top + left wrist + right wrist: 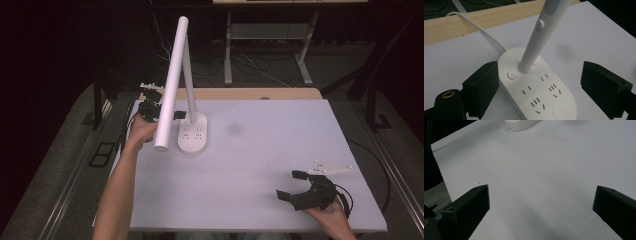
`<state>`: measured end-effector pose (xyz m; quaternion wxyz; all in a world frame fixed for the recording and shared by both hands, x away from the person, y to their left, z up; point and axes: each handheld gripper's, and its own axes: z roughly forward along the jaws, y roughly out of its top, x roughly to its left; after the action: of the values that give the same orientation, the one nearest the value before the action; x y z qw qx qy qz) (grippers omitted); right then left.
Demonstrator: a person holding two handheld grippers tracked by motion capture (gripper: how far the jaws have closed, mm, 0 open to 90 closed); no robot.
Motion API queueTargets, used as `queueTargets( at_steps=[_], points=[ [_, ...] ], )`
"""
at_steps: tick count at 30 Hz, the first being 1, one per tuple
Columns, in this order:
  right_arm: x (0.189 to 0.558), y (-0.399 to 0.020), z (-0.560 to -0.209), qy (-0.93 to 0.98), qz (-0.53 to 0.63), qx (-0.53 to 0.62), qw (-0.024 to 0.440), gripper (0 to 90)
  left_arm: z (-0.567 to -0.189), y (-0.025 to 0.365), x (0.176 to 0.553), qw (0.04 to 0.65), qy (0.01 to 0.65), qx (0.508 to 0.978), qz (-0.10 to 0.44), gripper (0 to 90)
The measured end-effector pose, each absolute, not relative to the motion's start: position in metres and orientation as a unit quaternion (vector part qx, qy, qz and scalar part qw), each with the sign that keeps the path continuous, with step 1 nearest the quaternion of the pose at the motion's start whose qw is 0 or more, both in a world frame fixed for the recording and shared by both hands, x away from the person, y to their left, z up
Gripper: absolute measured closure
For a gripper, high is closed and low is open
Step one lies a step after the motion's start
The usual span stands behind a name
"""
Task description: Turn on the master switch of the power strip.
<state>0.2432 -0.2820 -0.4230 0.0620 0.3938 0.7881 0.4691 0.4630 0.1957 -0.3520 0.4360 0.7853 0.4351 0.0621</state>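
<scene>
A white desk lamp stands at the table's left rear. Its oval base (193, 135) carries sockets and a round power button (511, 74), and a stem (531, 50) rises to a long tube head (170, 85). My left gripper (150, 107) is just left of the lamp, partly hidden behind the tube head. In the left gripper view it (541, 87) is open. The base lies between its jaws: the left jaw is close against the base's edge, the right jaw well apart. My right gripper (290, 184) rests open near the front right edge, with bare table between its jaws (539, 205).
The white table top (270, 145) has a wooden strip (474, 22) along its far edge. The lamp's white cable (481, 30) runs off over that strip. A faint grey smudge (234, 129) marks the table right of the base. Dark floor and desk legs lie beyond.
</scene>
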Motion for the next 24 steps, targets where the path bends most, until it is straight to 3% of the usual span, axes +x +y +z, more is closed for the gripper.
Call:
queueTargets(
  at_steps=[18, 24],
  points=[
    [0.243, -0.282, -0.423, 0.788, 0.471, 0.392, 0.061, 0.2, -0.373, 0.202, 0.482, 0.461, 0.478, 0.746, 0.051, 28.5],
    [0.243, -0.282, -0.423, 0.788, 0.472, 0.391, 0.062, 0.2, -0.379, 0.201, 0.483, 0.467, 0.482, 0.739, 0.057, 45.5]
  ],
)
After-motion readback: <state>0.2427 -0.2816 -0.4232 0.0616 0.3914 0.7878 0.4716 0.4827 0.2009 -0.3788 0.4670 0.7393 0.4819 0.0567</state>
